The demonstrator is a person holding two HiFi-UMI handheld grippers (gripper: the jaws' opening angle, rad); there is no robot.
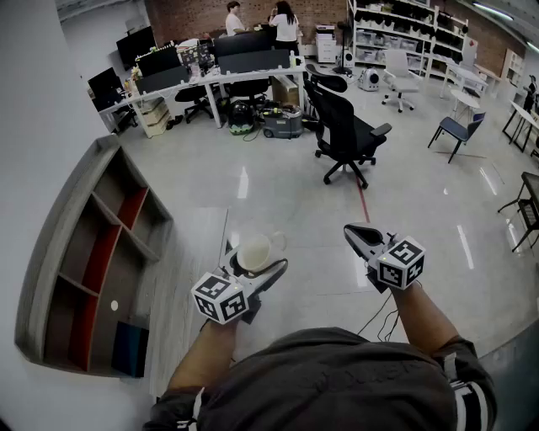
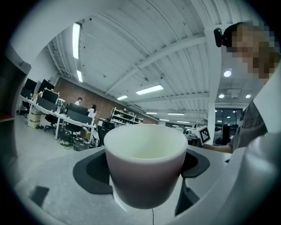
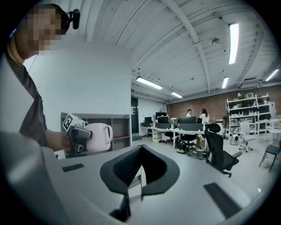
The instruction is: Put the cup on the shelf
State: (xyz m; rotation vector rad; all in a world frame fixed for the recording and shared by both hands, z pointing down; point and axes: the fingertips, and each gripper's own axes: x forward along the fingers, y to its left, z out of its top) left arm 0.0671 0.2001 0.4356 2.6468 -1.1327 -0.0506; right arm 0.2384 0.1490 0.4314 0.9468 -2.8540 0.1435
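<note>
A white cup [image 1: 254, 251] with a handle hangs in the air, and my left gripper [image 1: 257, 259] is shut on it, one jaw on each side. In the left gripper view the cup [image 2: 147, 169] fills the middle, upright, and its inside looks empty. A grey shelf [image 1: 101, 252] with red-backed compartments stands against the wall to the left of the cup. My right gripper [image 1: 358, 233] is held level to the right, shut with nothing in it. From the right gripper view [image 3: 141, 149] the cup [image 3: 99, 137] shows in front of the shelf [image 3: 118, 127].
A black office chair [image 1: 345, 135] stands on the shiny floor ahead. Desks with monitors [image 1: 210, 71] and two people [image 1: 284, 25] are at the back, storage racks [image 1: 396, 34] at the back right. A cable [image 1: 379, 316] lies on the floor near my right arm.
</note>
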